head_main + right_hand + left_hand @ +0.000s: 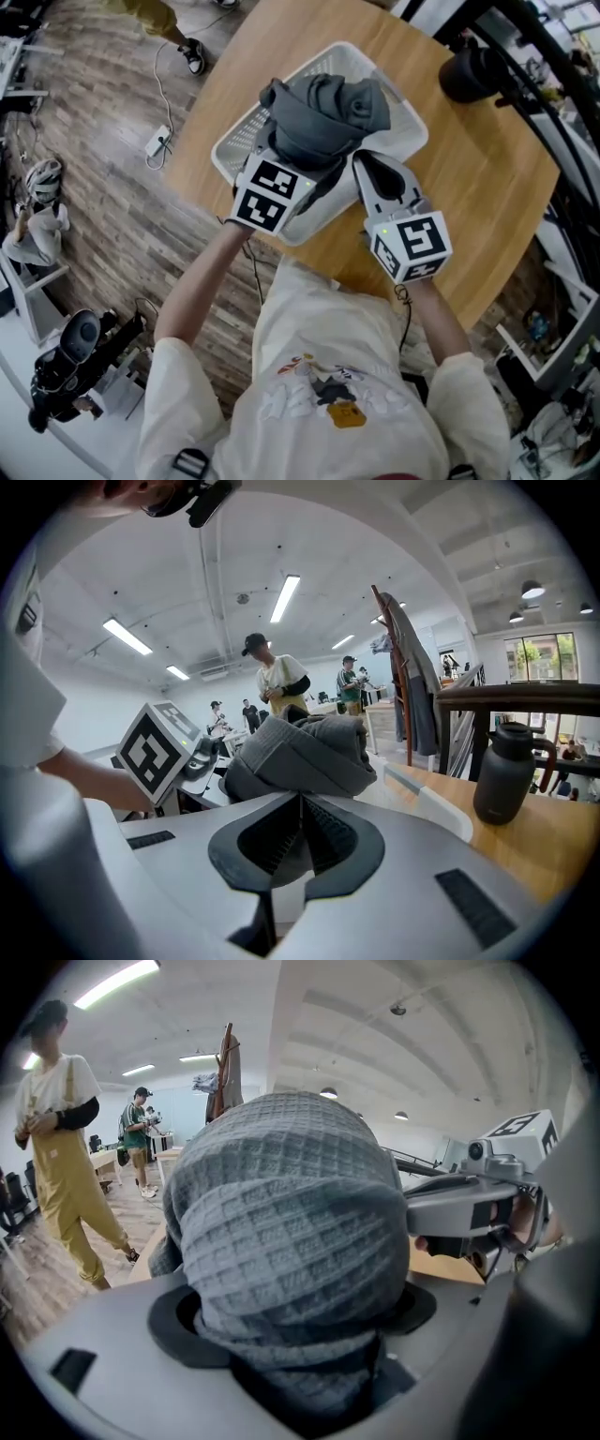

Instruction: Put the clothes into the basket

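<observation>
- The white slotted plastic basket (236, 146) stands on the round wooden counter (469, 178), close to its left edge.
- The dark grey waffle-knit bundle of clothes (323, 117) is heaped over the basket's opening and rises above its rim. Whether its underside rests on the basket floor cannot be told.
- The left tongs (291, 1354) grip this bundle. Their jaws stand wide, and the ribbed cloth fills the whole gap between them and bulges out ahead.
- In the head view the left tongs reach in over the basket's near-left wall, with their marker cube just above the rim.
- The right tongs (300, 827) are closed and empty, their two dark pads meeting along a thin line.
- The right tongs point at the bundle from the near-right side of the basket. The cloth lies just ahead of their tips and is not between them.
- A black bottle with a handle (472, 75) stands upright near the counter's far right edge, well apart from the basket.
- A person in yellow dungarees (58, 1147) stands on the wooden floor beyond the counter.
</observation>
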Available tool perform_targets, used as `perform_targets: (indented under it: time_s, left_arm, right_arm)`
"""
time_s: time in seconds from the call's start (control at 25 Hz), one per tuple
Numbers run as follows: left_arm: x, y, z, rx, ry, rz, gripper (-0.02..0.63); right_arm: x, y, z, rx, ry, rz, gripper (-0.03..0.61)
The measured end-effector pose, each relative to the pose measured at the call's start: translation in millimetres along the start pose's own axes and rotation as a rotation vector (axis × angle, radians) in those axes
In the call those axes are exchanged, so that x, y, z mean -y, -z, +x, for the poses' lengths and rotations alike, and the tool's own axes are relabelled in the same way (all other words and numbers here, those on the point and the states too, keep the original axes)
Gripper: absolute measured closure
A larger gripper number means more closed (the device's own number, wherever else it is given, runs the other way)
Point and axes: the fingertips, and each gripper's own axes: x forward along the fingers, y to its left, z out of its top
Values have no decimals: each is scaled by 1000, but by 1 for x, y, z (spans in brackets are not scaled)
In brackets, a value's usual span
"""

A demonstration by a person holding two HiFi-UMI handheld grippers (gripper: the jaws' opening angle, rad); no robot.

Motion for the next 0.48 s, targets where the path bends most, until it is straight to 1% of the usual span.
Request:
perform_targets:
  time_s: [0.2,0.48]
  left_arm:
    - [-1,8,25,-30,27,-5,198]
    - [-9,19,50,-69,47,-1,198]
  right_arm:
    - [7,8,3,-28,0,17,548]
    - [14,11,8,-55,22,20,548]
